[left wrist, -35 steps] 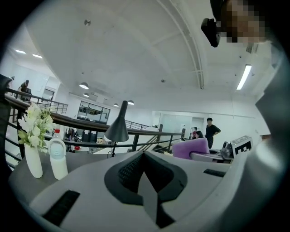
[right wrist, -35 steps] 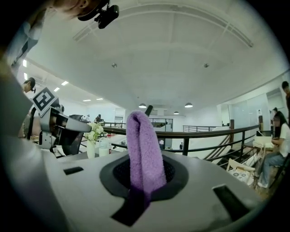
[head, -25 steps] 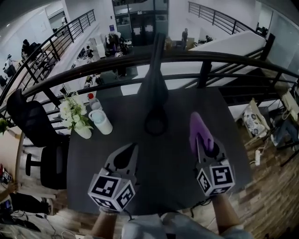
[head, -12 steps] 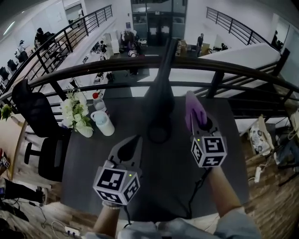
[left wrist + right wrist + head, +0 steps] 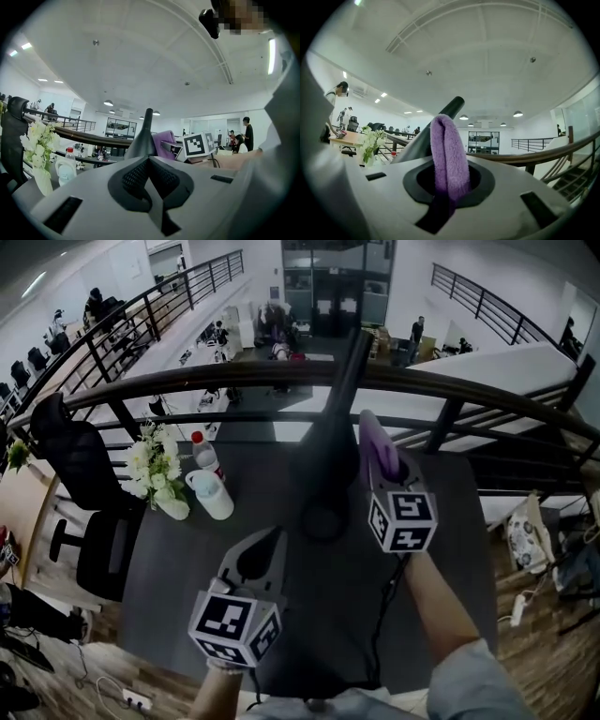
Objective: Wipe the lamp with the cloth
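The lamp [image 5: 330, 448] is a tall dark cone on a ring base at the middle of the dark table [image 5: 187, 559]. My right gripper [image 5: 387, 474] is shut on a purple cloth [image 5: 373, 439], which stands up close against the cone's right side; whether they touch is unclear. In the right gripper view the cloth [image 5: 446, 154] sticks up between the jaws, and the lamp [image 5: 426, 133] slants behind it. My left gripper [image 5: 270, 538] is shut and holds nothing, low in front of the lamp base. In the left gripper view the lamp [image 5: 142, 136] and cloth [image 5: 164, 140] show ahead.
At the table's left stand a vase of white flowers [image 5: 155, 474], a white cup [image 5: 212, 495] and a red-capped bottle [image 5: 206, 456]. A dark railing [image 5: 469, 390] runs just behind the table. A black office chair [image 5: 80, 484] stands left of the table.
My right gripper has risen and moved left and away from me with the cloth, from the table's right side up to the lamp cone. The left gripper has barely shifted.
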### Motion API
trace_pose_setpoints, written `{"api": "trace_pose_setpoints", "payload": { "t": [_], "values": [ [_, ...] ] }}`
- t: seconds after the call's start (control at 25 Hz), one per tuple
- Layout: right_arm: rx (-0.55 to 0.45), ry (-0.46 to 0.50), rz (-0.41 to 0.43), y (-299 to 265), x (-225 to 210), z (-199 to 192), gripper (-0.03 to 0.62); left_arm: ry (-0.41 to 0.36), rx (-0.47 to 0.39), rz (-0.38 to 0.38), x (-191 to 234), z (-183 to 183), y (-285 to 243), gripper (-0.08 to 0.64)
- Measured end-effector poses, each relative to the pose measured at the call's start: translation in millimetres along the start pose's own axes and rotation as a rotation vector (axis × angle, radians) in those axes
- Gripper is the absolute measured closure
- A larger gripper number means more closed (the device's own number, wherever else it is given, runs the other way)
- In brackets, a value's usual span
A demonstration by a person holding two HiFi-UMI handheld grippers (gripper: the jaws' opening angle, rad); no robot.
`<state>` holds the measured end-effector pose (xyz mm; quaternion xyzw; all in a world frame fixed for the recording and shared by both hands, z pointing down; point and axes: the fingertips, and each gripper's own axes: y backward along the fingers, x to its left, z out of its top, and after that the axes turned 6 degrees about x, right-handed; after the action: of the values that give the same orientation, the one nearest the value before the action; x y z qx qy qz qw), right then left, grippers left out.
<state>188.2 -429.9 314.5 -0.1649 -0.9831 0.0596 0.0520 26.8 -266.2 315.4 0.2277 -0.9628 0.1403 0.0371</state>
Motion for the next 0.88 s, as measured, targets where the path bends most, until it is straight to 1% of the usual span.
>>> {"api": "trace_pose_setpoints", "payload": {
  "t": [0.24,0.52,0.72,0.88],
  "values": [
    [-0.031,0.008,0.049,-7,25,10,0.543,0.010,0.013,0.016,5,-8,5,0.560],
    [-0.080,0.144,0.045,-1,49,22,0.543,0.017,0.008,0.027,6,-7,9,0.560],
    [-0.103,0.196,0.069,2,68,28,0.543,0.020,-0.013,0.041,14,-6,12,0.560],
    [-0.111,0.216,0.093,3,83,31,0.543,0.022,-0.018,0.048,18,-5,16,0.560]
  ]
}}
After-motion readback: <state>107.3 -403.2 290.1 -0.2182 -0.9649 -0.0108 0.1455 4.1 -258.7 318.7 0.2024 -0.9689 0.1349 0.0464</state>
